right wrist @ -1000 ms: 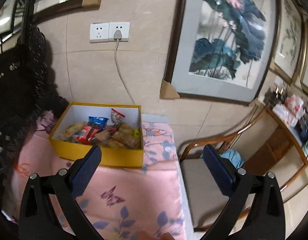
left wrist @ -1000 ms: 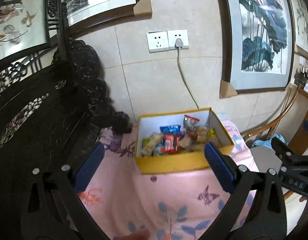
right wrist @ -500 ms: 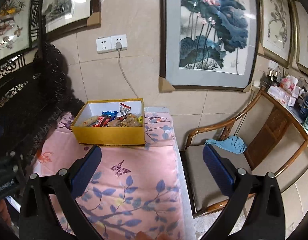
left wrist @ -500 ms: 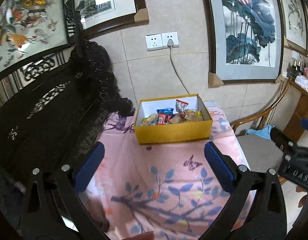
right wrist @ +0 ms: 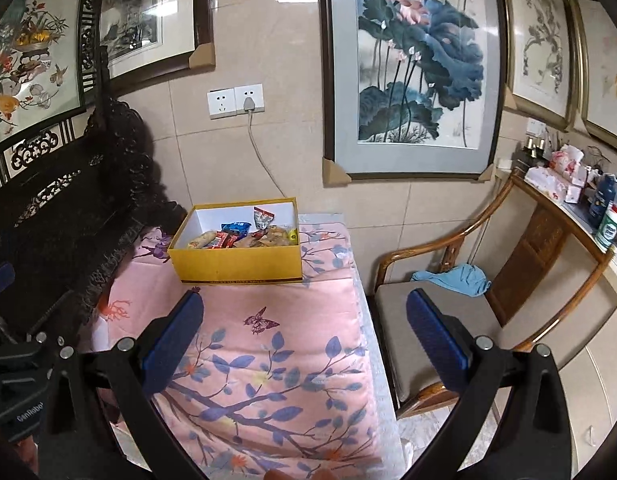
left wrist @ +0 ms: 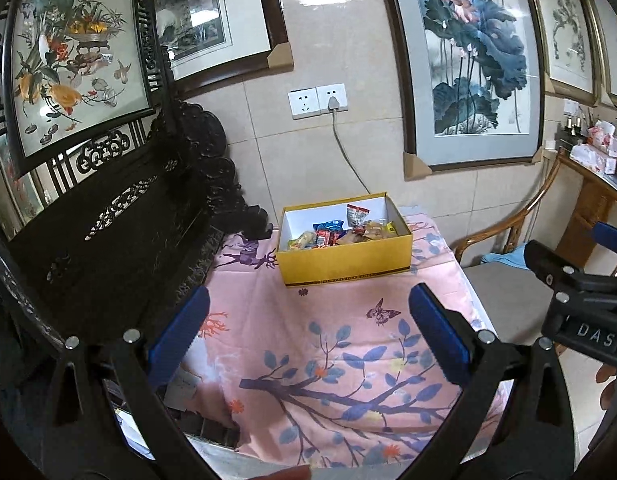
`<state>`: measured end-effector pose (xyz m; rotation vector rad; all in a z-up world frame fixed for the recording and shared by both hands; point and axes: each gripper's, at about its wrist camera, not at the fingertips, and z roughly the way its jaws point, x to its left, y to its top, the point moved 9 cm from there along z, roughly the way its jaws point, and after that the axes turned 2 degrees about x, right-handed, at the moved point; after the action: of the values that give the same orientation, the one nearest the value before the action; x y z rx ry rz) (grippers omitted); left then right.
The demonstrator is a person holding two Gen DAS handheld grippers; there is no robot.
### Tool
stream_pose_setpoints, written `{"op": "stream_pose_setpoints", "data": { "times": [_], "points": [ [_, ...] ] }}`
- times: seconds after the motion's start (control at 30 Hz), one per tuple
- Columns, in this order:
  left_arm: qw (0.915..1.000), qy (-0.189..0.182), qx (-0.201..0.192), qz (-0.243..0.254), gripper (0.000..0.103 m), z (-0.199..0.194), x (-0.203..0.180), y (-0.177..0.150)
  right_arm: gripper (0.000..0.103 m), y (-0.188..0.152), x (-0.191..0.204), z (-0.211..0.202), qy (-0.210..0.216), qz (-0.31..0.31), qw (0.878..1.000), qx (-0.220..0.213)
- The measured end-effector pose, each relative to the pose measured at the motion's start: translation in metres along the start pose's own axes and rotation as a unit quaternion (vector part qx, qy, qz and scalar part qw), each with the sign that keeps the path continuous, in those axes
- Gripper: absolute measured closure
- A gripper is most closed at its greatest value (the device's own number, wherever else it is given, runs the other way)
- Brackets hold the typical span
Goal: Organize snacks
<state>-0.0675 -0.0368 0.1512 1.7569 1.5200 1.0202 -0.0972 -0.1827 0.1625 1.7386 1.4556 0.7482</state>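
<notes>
Table surface: pink cloth (left wrist: 328,344) with blue leaf and butterfly print, filling the lower centre of both views. Room behind is beige tile wall, a double socket (left wrist: 318,98) with one plug in upper centre, a lotus painting (left wrist: 472,60) to its right, and a dark carved bench (left wrist: 108,216) at left.

Task item: yellow box (left wrist: 346,258) sits at the far edge of the cloth, centre frame in the left view, left of centre in the right view (right wrist: 238,258). Snacks (left wrist: 340,232) lie packed inside it, one red-topped packet standing upright (labels too small for me to read).

Versus 1.0 s ago: both cameras have pulled back from the box. It now reads smaller and higher in frame, with much more cloth exposed in front. Box contents look unchanged.

Left gripper (left wrist: 308,332): blue pads spread wide, nothing between them, above the near cloth. Right gripper (right wrist: 304,328): likewise spread and empty, straddling the table's right edge.

View differences: the right view alone shows the whole wooden chair (right wrist: 440,304), the blue rag (right wrist: 456,278) on its seat and the bottles on the side shelf (right wrist: 568,204) at right. The left view alone shows the right gripper's body at its right edge.
</notes>
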Motion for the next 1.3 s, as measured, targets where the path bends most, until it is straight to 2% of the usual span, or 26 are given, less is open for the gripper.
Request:
{"op": "stream_pose_setpoints", "data": {
  "times": [0.27,0.53,0.97,1.07,1.13,1.23,1.3],
  "points": [
    [0.9998,-0.018,-0.004,-0.005,0.002,-0.019,0.016,-0.011,0.001,-0.013,0.021,-0.027,-0.018,-0.014,1.0,-0.002],
    [0.9994,-0.033,-0.001,-0.005,0.002,-0.028,0.016,-0.02,0.001,-0.024,0.015,-0.038,-0.032,-0.003,0.999,0.003],
    [0.9996,-0.028,0.002,-0.005,0.002,-0.03,0.019,-0.025,0.001,-0.026,0.02,-0.047,-0.031,-0.005,0.999,0.001],
    [0.9987,-0.049,-0.014,-0.01,0.002,-0.031,0.017,-0.023,0.001,-0.026,0.021,-0.045,-0.031,-0.007,0.999,0.002],
    [0.9986,-0.043,-0.021,-0.023,0.002,-0.03,0.019,-0.022,0.001,-0.027,0.024,-0.043,-0.029,-0.008,1.0,0.006],
    [0.9994,-0.028,-0.018,-0.004,0.002,-0.027,0.016,-0.023,0.001,-0.027,0.026,-0.041,-0.032,-0.015,0.999,0.01],
    [0.9997,-0.016,-0.013,-0.01,0.002,-0.024,0.019,-0.023,0.001,-0.027,0.025,-0.04,-0.039,-0.018,0.999,0.008]
  ]
}}
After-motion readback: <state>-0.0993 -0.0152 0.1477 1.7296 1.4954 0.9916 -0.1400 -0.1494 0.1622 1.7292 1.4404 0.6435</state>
